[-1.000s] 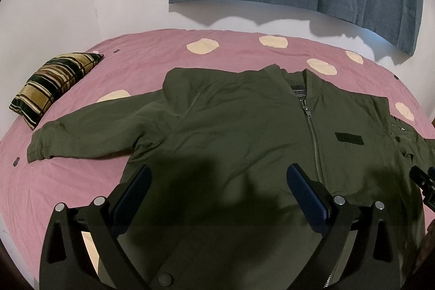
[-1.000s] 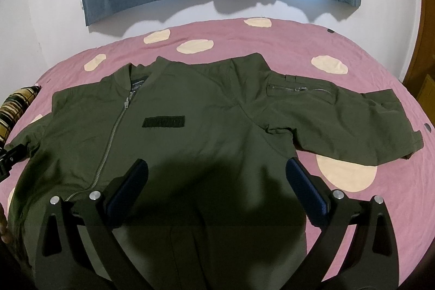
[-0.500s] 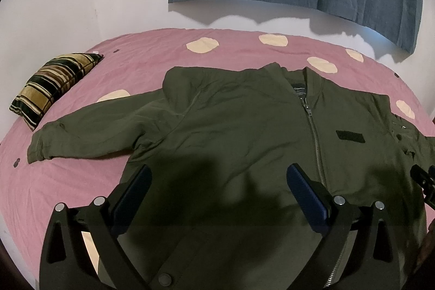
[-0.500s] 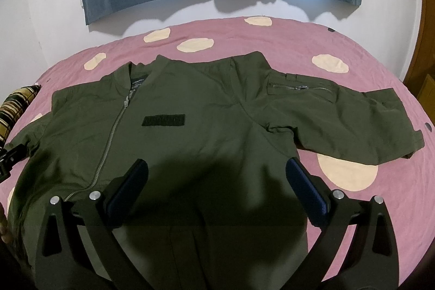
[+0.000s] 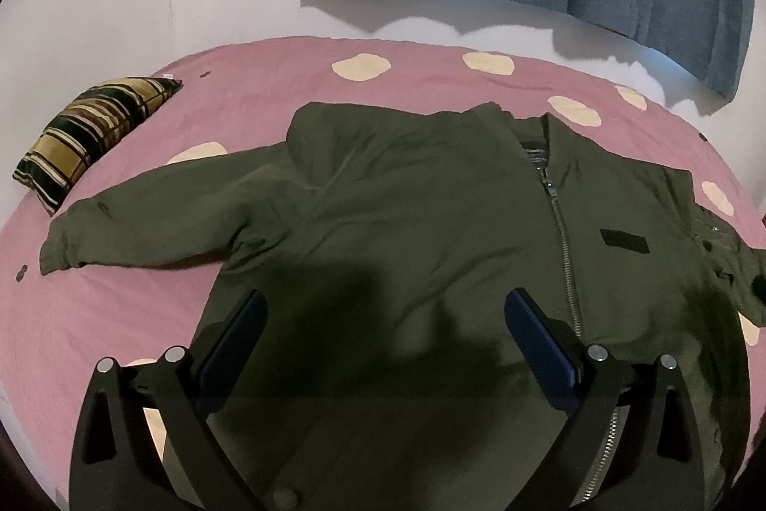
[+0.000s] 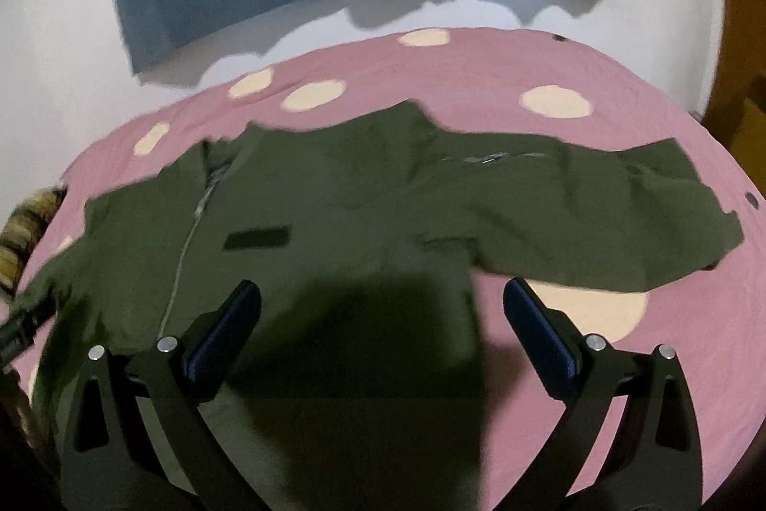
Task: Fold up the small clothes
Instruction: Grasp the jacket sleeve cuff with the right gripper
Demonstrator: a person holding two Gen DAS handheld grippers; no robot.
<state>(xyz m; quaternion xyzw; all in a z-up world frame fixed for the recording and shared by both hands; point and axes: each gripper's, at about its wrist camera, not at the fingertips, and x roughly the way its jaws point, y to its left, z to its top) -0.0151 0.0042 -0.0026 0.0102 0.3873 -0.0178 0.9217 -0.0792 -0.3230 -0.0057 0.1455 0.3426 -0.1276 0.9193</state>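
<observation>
Right tongs shifted rightward over jacket; both tongs agape.

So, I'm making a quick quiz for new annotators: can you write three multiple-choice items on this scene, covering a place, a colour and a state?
1. Where does the striped pillow lie?
A. on the jacket
B. on the bed cover, beyond the jacket's sleeve
C. on the floor

2. What colour is the jacket?
A. olive green
B. red
C. white

3. How is the left tool?
A. shut on a sleeve
B. shut on the zipper
C. open, holding nothing

Key: 1 B, the pillow rests on the pink bed cover past the sleeve; 2 A, the fabric is dark olive; 3 C, its fingers stand wide apart over the jacket.
</observation>
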